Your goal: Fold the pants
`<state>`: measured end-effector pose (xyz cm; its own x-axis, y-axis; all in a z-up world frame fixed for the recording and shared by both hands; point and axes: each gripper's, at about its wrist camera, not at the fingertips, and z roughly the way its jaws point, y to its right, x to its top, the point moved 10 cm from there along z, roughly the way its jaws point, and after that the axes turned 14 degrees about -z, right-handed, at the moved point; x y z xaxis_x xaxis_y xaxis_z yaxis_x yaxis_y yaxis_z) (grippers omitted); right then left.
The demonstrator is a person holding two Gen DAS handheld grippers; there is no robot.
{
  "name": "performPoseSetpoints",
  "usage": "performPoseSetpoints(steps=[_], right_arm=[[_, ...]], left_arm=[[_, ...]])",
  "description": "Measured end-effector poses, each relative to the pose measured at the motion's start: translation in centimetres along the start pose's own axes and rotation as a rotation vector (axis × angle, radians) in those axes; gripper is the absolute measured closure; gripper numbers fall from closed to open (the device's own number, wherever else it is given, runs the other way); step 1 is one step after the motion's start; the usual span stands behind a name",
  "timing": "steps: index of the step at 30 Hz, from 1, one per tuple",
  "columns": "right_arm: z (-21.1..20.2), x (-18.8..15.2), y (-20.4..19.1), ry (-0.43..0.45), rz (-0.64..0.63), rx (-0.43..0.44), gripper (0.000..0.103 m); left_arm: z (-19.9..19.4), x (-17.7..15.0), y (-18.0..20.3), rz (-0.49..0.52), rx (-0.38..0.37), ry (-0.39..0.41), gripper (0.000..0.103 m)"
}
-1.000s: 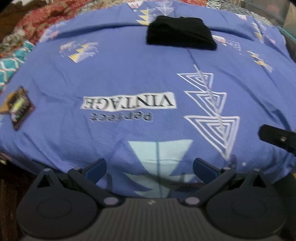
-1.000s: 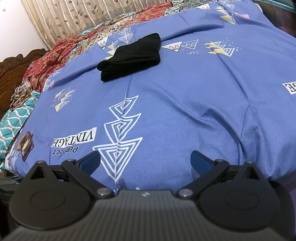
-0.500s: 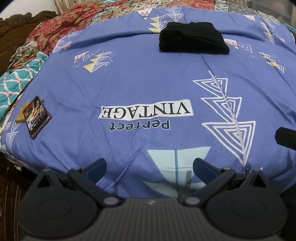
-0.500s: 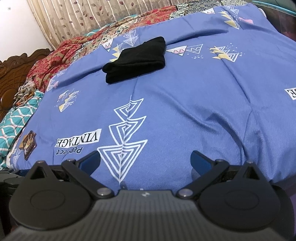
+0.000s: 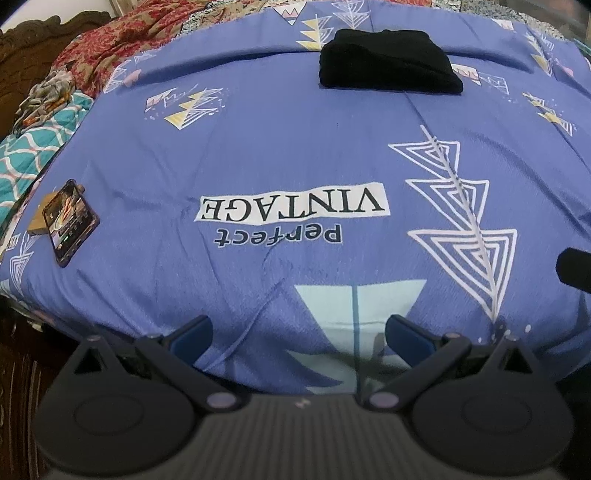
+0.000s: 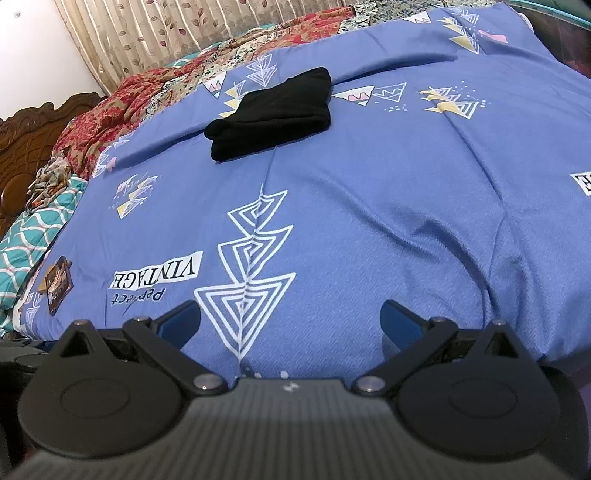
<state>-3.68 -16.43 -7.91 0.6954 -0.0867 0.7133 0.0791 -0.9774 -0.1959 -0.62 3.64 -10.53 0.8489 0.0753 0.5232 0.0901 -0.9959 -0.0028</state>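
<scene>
We see the pants (image 5: 388, 61), black and folded into a compact bundle, lying on the far part of the blue bedspread (image 5: 295, 155), well apart from both grippers. In the right wrist view the pants (image 6: 273, 112) sit left of centre, with the thick folded edge toward us. The left gripper (image 5: 298, 334) is held over the near edge of the bedspread with its jaws spread wide and nothing between its blue fingertips (image 5: 194, 332). The right gripper (image 6: 290, 319) is likewise held over the near edge, jaws wide apart and empty, with its blue fingertips (image 6: 400, 321) framing a white triangle print. A dark part at the right edge of the left wrist view is probably the right gripper, but we cannot tell for certain. The bedspread carries the printed words "Perfect VINTAGE" (image 5: 291, 208), upside down to us, between the left gripper and the pants. A phone (image 5: 68, 221) lies on the left margin of the bedspread, partly on a small brown item we cannot identify. Beyond the left edge we note a teal patterned cloth (image 6: 26, 240), a red floral cloth (image 6: 110, 122), a carved wooden headboard (image 6: 33, 129) and a leaf-print curtain (image 6: 177, 29).
</scene>
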Motion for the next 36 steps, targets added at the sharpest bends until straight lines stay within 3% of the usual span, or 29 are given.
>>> performPoseSetpoints(steps=[36], right_arm=[[0.5, -0.9, 0.4, -0.036, 0.040, 0.002, 0.000]], left_arm=[[0.9, -1.0, 0.4, 0.013, 0.004, -0.047, 0.000]])
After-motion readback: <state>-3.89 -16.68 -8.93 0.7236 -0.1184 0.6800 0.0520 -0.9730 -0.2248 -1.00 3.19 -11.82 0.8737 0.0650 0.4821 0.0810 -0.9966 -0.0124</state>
